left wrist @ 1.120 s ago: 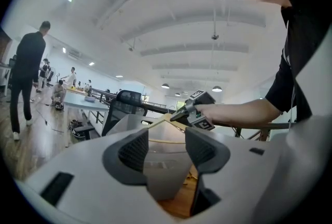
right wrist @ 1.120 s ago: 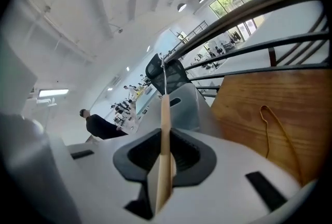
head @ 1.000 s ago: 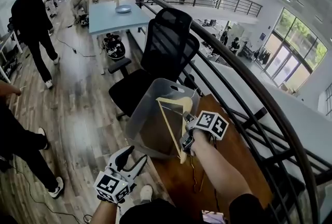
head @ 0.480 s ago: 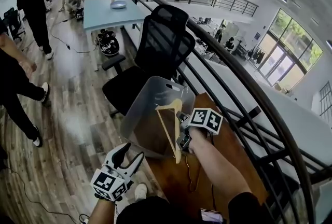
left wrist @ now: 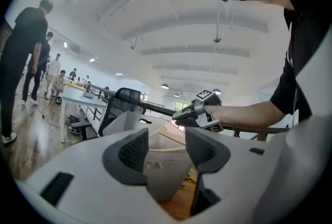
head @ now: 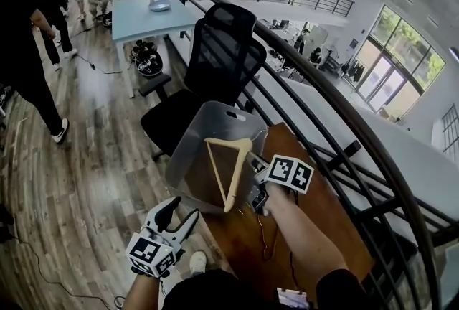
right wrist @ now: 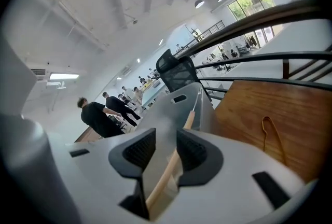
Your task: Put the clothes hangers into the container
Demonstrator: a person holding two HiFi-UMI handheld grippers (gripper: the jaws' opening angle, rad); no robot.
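At the bin (head: 195,135), jaws of my right gripper (head: 254,186) have just been opening round the hanger (head: 240,174), seemingly released; left gripper (head: 181,212) gapes, empty

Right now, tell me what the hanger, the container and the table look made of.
Clothes hanger: pale unpainted wood, judging by its tan, matte bars.
Container: probably plastic, grey and frosted, with semi-see-through walls.
Table: brown wood or veneer, with grain streaks showing in the right gripper view.

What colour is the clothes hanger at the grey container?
The hanger is a pale, light tan wood colour. It shows best in the head view.
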